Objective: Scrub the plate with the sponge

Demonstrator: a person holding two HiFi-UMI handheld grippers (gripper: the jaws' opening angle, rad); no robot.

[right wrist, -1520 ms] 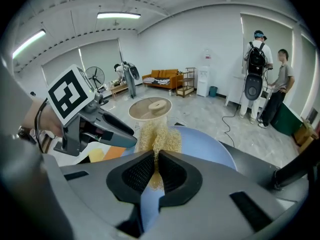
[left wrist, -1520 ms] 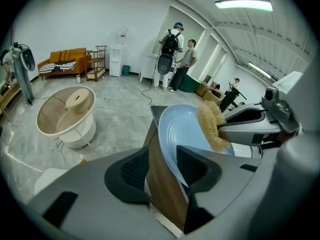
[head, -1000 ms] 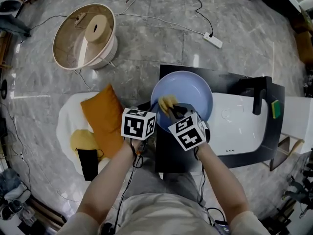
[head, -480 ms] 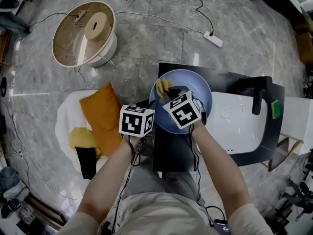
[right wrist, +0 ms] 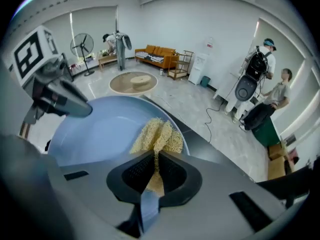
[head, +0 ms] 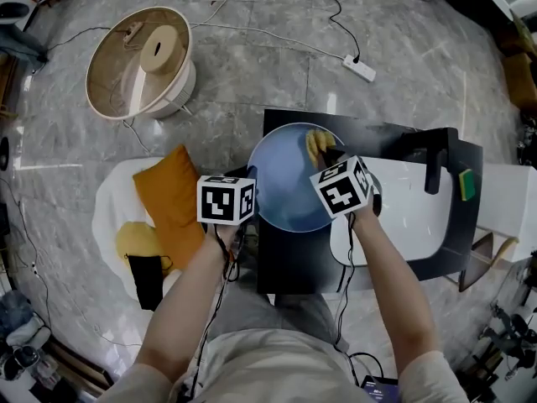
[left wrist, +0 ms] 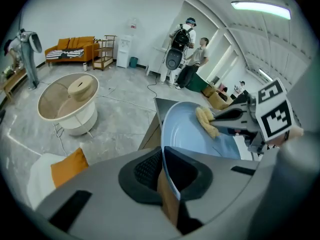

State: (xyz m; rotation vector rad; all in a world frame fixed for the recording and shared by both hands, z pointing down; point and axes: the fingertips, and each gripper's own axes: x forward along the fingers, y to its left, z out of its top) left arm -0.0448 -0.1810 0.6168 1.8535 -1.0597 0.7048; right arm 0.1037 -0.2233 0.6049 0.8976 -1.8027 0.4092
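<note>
A pale blue plate (head: 285,183) is held tilted above the black table (head: 294,267). My left gripper (head: 252,193) is at its left rim; in the left gripper view the rim (left wrist: 170,179) runs between the pads, which are closing on it. A yellow mesh sponge (head: 319,145) rests against the plate's far right part, with my right gripper (head: 331,154) shut on it. The right gripper view has the sponge (right wrist: 157,134) sticking out of the jaws onto the plate (right wrist: 95,129), with the left gripper (right wrist: 75,106) at the rim.
A white sink (head: 403,217) with a black faucet (head: 436,162) lies right of the plate, a green sponge (head: 466,185) beyond it. On the floor are a round beige stand (head: 138,61), an orange cushion (head: 168,200) and a power strip (head: 358,68). People (left wrist: 187,39) stand far off.
The right gripper has dragged the sponge across the plate from its near left part to its far right part. The left gripper stays at the left rim.
</note>
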